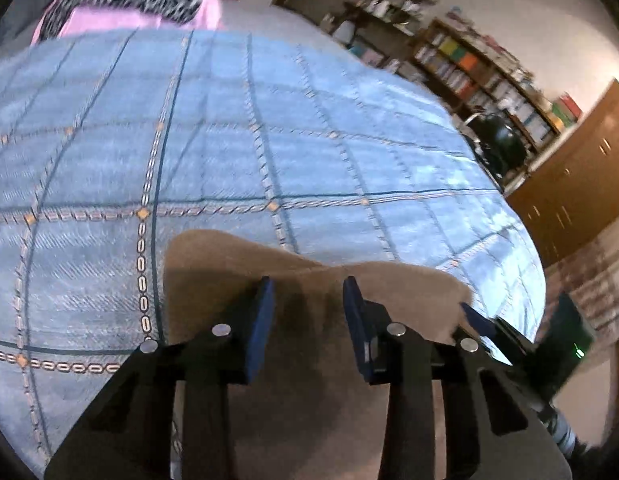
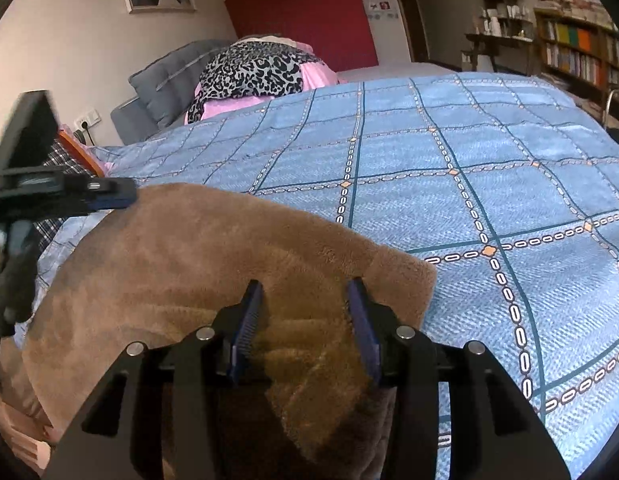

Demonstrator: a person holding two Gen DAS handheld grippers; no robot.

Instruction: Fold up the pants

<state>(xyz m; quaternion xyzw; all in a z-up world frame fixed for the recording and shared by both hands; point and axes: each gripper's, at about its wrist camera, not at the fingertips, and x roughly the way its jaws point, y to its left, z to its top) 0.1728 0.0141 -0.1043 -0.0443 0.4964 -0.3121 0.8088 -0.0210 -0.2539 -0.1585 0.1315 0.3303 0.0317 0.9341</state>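
Observation:
The brown fleece pants (image 2: 213, 256) lie on the blue checked bedspread (image 2: 489, 160) near its front edge, and also show in the left wrist view (image 1: 401, 292). My right gripper (image 2: 305, 292) is open, its blue fingers straddling a raised fold of the pants near their right edge. My left gripper (image 1: 309, 288) is open just above the pants' far edge, nothing between its fingers. The left gripper also shows in the right wrist view (image 2: 109, 196) at the pants' left end. The right gripper's blue fingers (image 1: 475, 318) show in the left wrist view at the pants' right end.
A leopard-print cloth (image 2: 249, 68) over pink bedding and a grey pillow (image 2: 169, 76) sit at the head of the bed. Bookshelves (image 1: 481, 64) and a black chair (image 1: 501, 144) stand past the bed's far side. A wooden cabinet (image 1: 577, 168) is on the right.

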